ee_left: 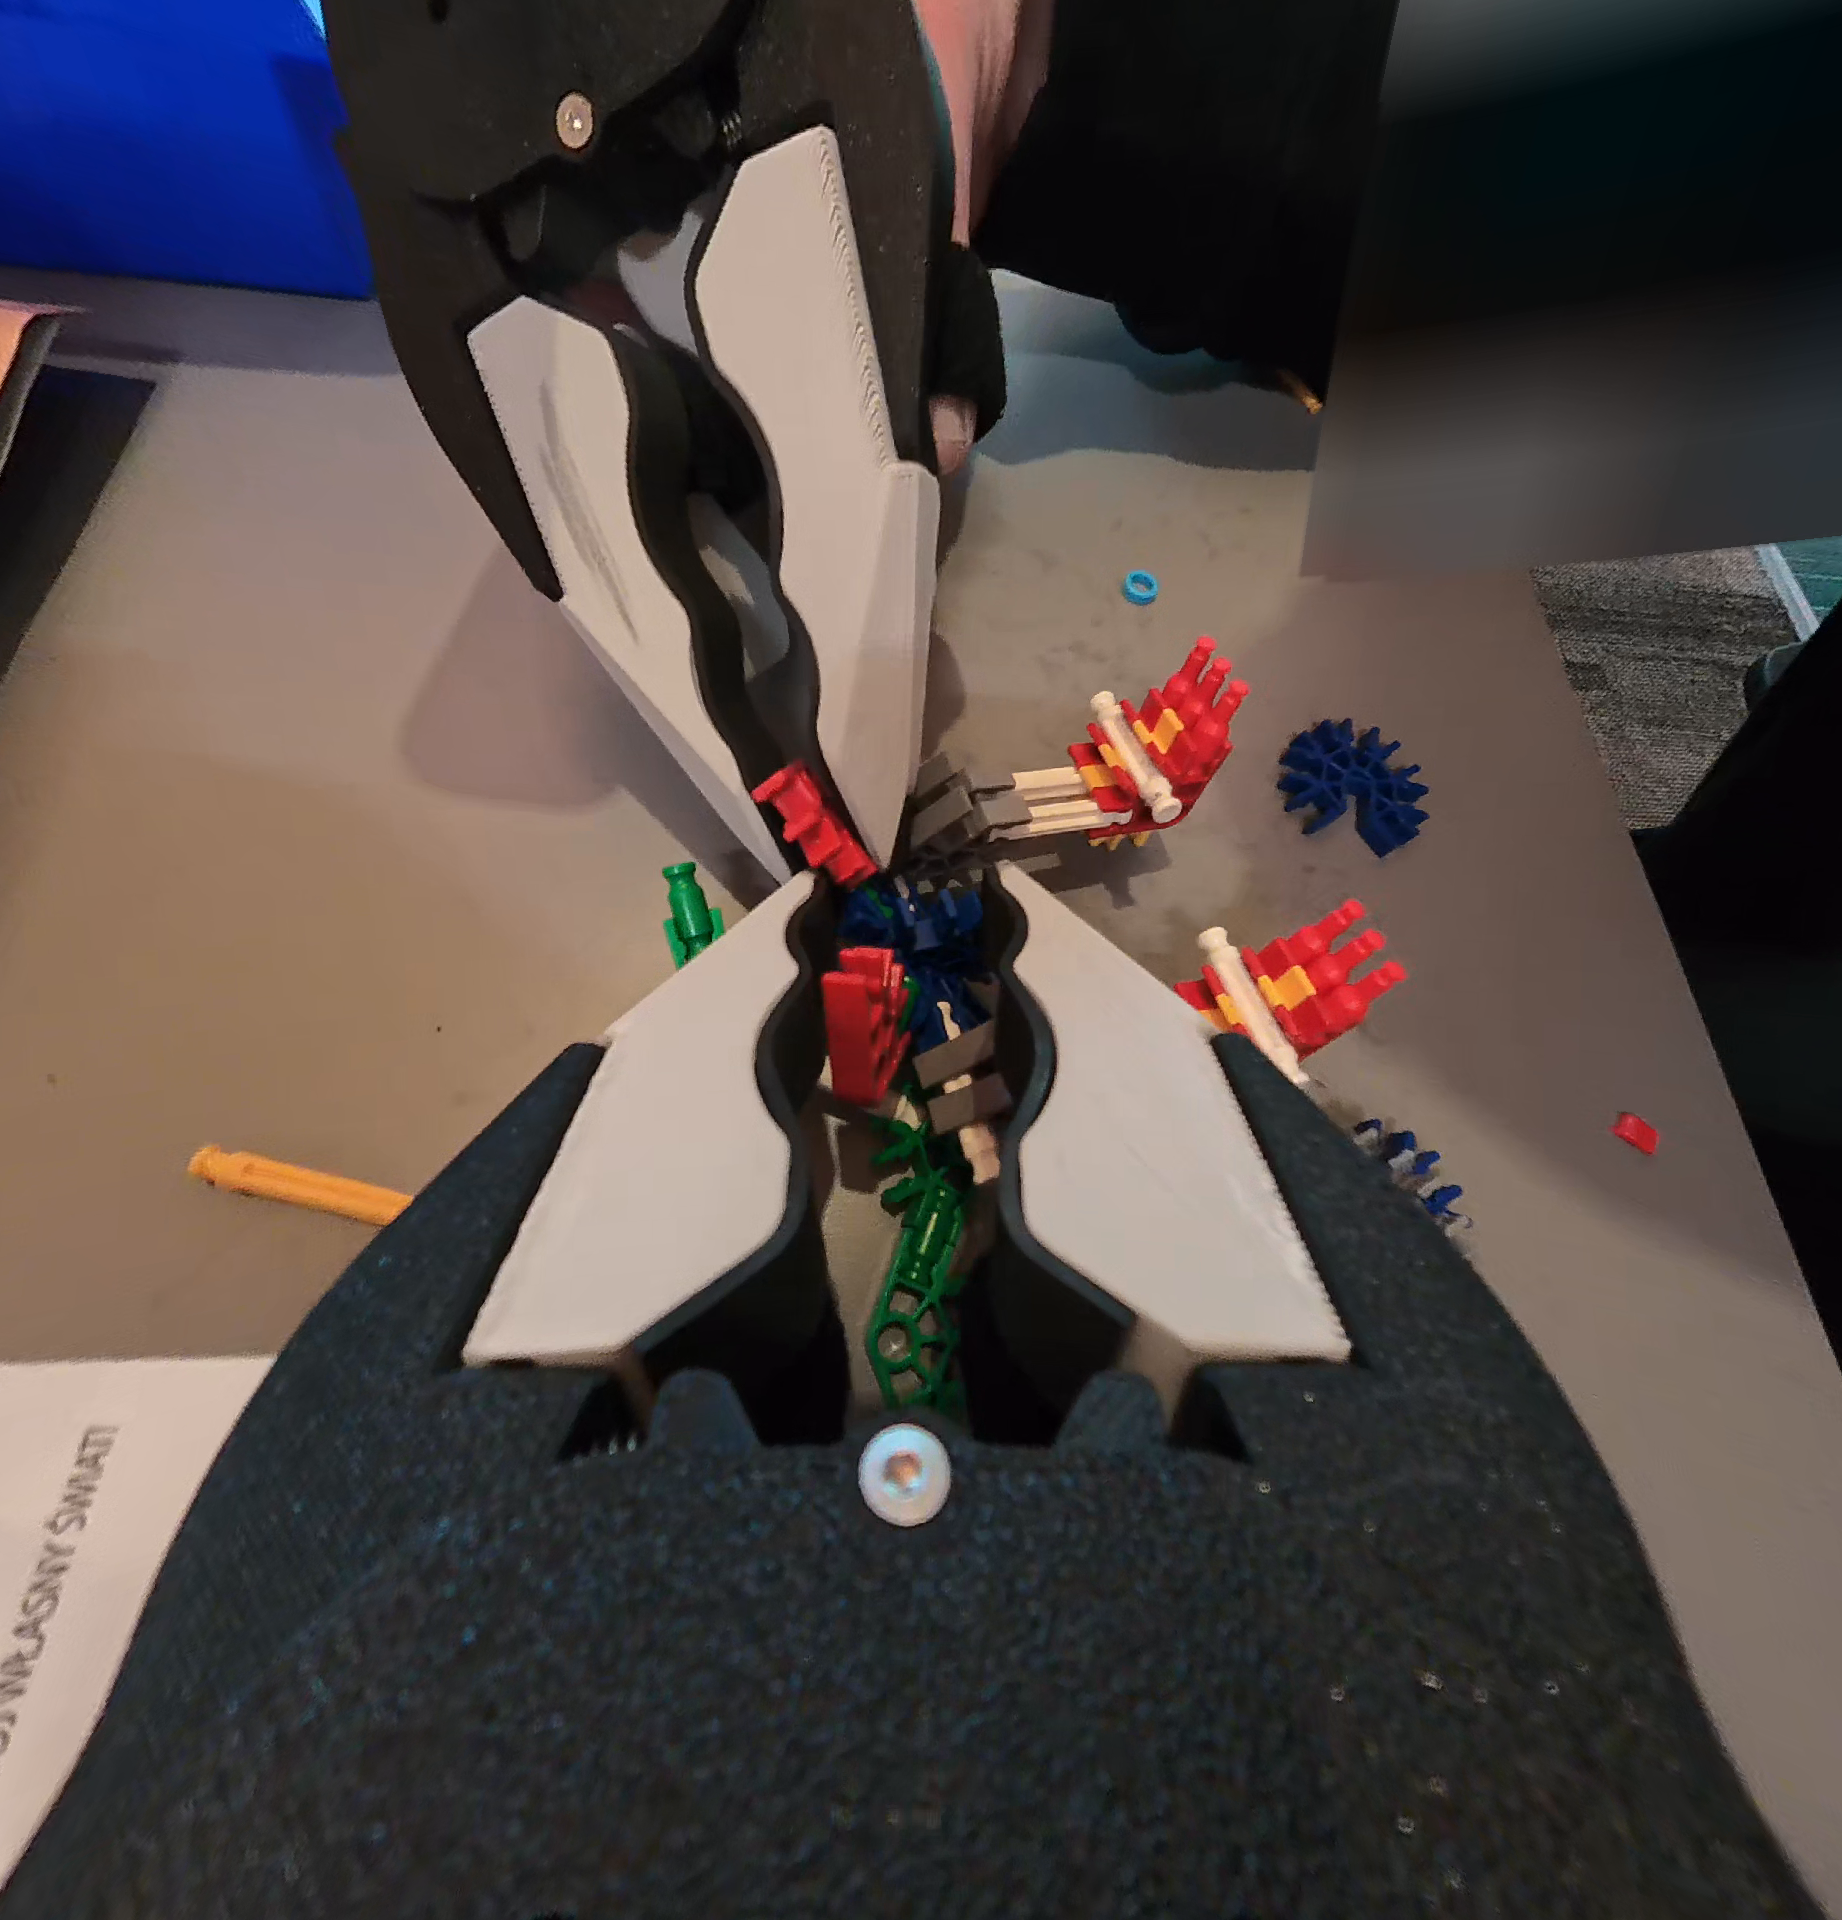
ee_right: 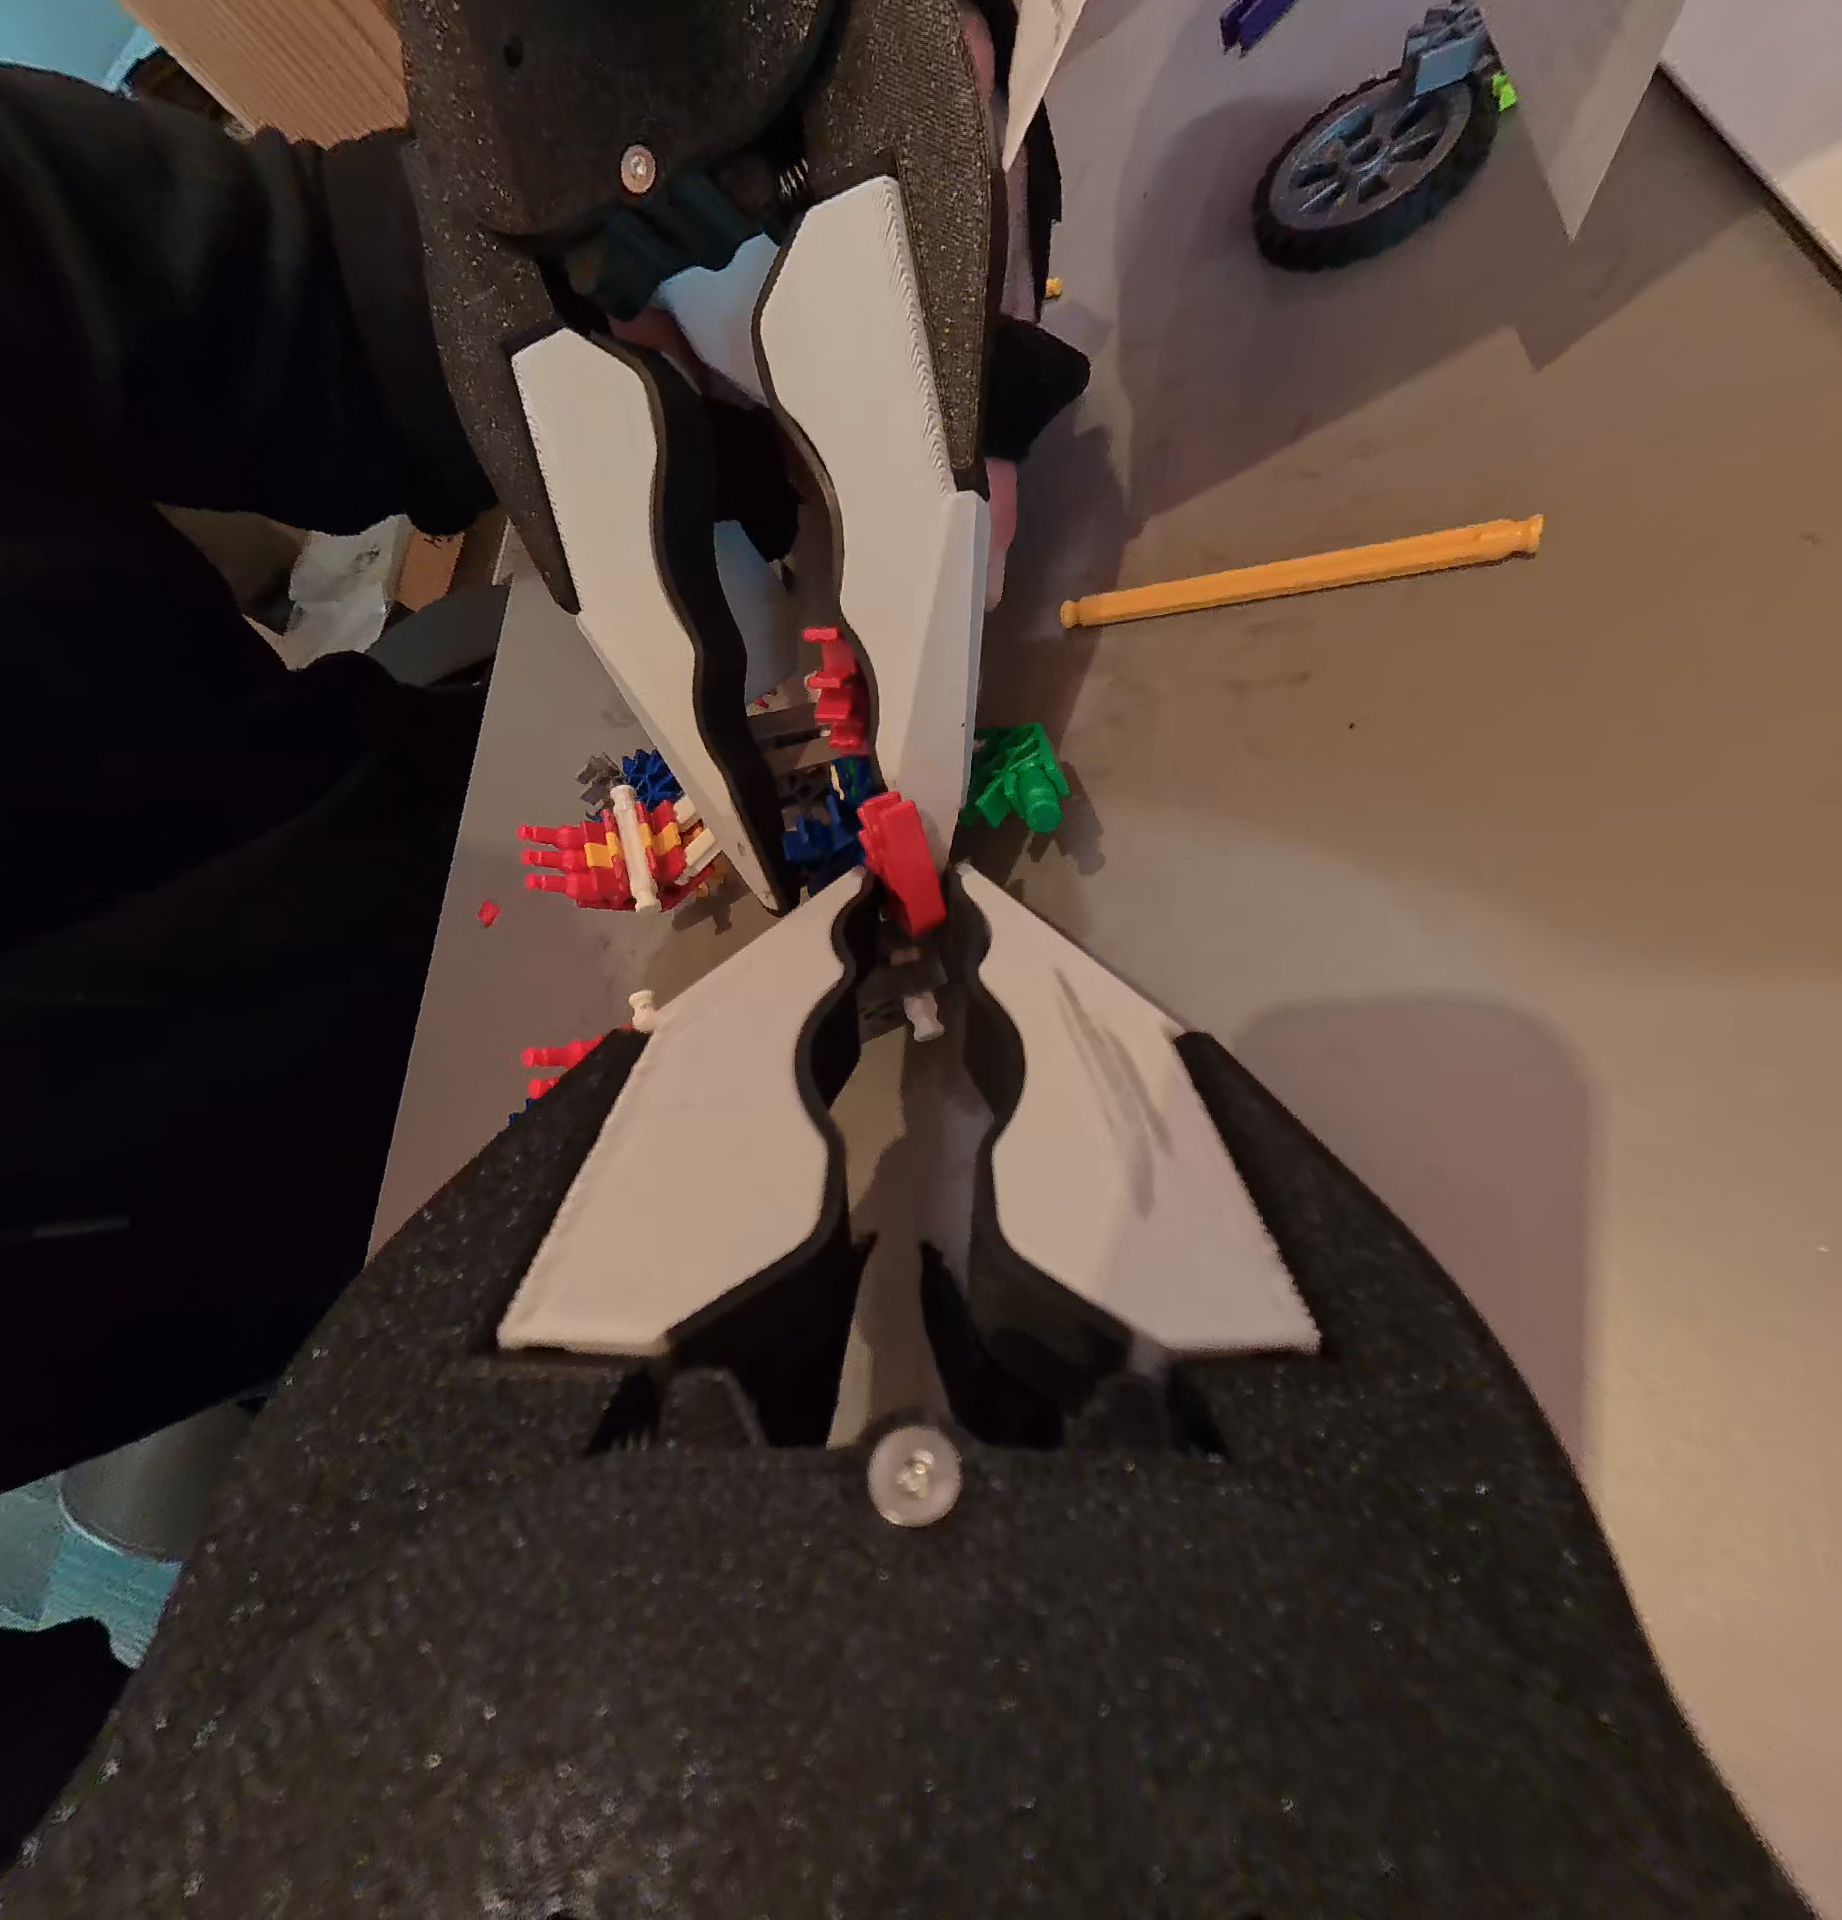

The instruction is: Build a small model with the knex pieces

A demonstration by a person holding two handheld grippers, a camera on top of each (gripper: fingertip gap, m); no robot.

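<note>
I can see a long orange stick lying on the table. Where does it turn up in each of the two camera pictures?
Left wrist view: the orange stick lies at the left, beside the left gripper.
Right wrist view: the same stick lies at the upper right, beyond the right gripper.
Shared landmark: the green connector piece, on the table between stick and grippers.

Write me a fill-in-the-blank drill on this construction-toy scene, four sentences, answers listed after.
1. The long loose rod lying alone on the table is ____ in colour.
2. The right gripper is shut on a ____ connector piece.
3. The small ring lying apart on the table is light ____.
4. The left gripper is shut on a multicoloured assembly whose lowest visible part is a ____ connector.

Missing words: orange; red; blue; green
</note>
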